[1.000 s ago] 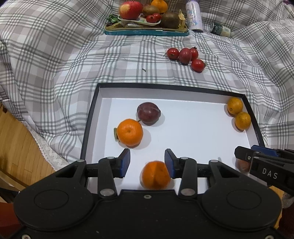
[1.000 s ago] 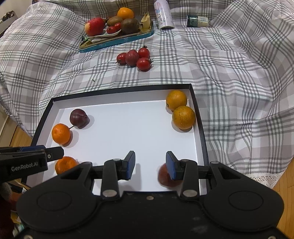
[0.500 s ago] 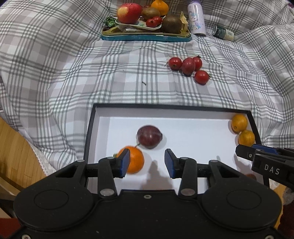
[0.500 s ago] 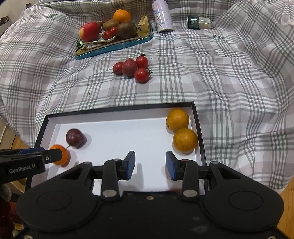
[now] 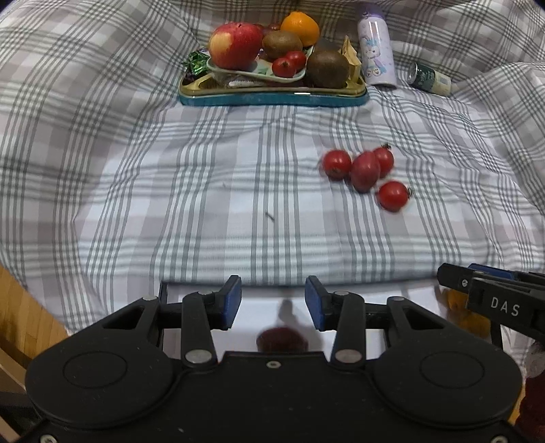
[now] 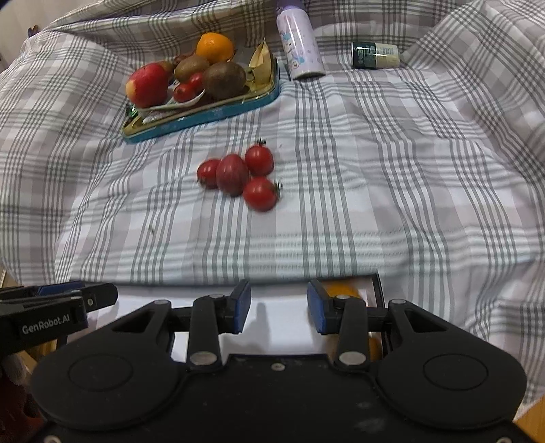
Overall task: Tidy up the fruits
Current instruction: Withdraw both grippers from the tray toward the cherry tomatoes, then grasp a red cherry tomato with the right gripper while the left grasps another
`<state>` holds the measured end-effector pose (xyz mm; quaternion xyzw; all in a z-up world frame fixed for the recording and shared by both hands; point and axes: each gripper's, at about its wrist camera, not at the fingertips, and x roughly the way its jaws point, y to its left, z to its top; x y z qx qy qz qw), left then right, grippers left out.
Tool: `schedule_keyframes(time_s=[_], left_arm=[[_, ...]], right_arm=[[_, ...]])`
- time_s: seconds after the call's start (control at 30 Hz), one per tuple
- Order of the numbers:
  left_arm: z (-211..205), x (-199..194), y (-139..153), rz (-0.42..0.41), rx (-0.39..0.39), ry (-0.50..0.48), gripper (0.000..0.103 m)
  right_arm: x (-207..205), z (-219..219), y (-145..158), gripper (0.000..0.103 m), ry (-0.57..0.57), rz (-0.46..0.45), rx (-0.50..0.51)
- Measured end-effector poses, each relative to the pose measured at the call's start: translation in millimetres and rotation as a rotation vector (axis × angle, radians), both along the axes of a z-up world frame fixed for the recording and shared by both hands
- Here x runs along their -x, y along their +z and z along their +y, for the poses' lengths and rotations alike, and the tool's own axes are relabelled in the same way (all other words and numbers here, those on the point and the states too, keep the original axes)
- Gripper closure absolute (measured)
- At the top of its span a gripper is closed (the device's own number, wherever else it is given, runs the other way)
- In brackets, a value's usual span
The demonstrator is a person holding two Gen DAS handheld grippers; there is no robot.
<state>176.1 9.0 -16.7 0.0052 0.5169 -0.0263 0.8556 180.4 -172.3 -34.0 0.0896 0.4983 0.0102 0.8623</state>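
Note:
My left gripper [image 5: 272, 301] stands open and empty over the far edge of the white box [image 5: 415, 296]. A dark plum [image 5: 281, 339] lies in the box just under it. My right gripper [image 6: 278, 305] is open too, with nothing between its fingers, above the box's far right corner [image 6: 376, 289], where an orange [image 6: 340, 291] shows. Several cherry tomatoes [image 5: 364, 170] [image 6: 238, 177] lie loose on the plaid cloth ahead of both grippers. Each gripper sees the other at its side: the right gripper [image 5: 446, 276], the left gripper [image 6: 112, 294].
A blue-rimmed tray [image 5: 272, 97] at the back holds an apple [image 5: 235, 44], kiwis, small tomatoes and an orange [image 5: 299, 29]. A pale bottle [image 5: 376, 54] and a small jar [image 5: 431, 78] lie to its right. The cloth [image 5: 170, 191] rises in folds all round; wooden floor [image 5: 20, 306] lies left.
Both grippers have moved forward from over the box toward the tomatoes. Most of the box and its fruit have slipped below view. Neither gripper's opening has changed.

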Motion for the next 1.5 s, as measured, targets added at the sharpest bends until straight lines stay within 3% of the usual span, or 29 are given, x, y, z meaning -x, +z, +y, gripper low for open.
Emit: schedule_keyframes(time_s=[0.5,0.73,1.2,1.37,1.5], left_arm=[[-10.3,-46.8,-18.1,0.047,-0.010,-0.019,0.053],[-4.3,-56.0,-23.7,0.064,-0.010,-0.003,0.053],[1.9,-63.0,-26.2,0.079,-0.012,0.000,0.053],[-2.4,-65.0,-25.3,0.078,-0.016,-0.011,0.053],[-7.6,-68.4,-22.9,0.076,-0.011,-0.029,0.053]], right_arm=[[-74.9,3.2,-19.5,0.059,0.012,-0.007,-0.008],[-92.5,9.8,-30.9,0.054,0.036,0.006,0.000],[-112.5,23.1,-45.2,0.053,0.059,-0.005,0.057],[-110.0,21.0,-42.9,0.064,0.070,-0.026,0.062],[-106.3,10.8,-38.9,0.065,0.043,-0.028,0.044]])
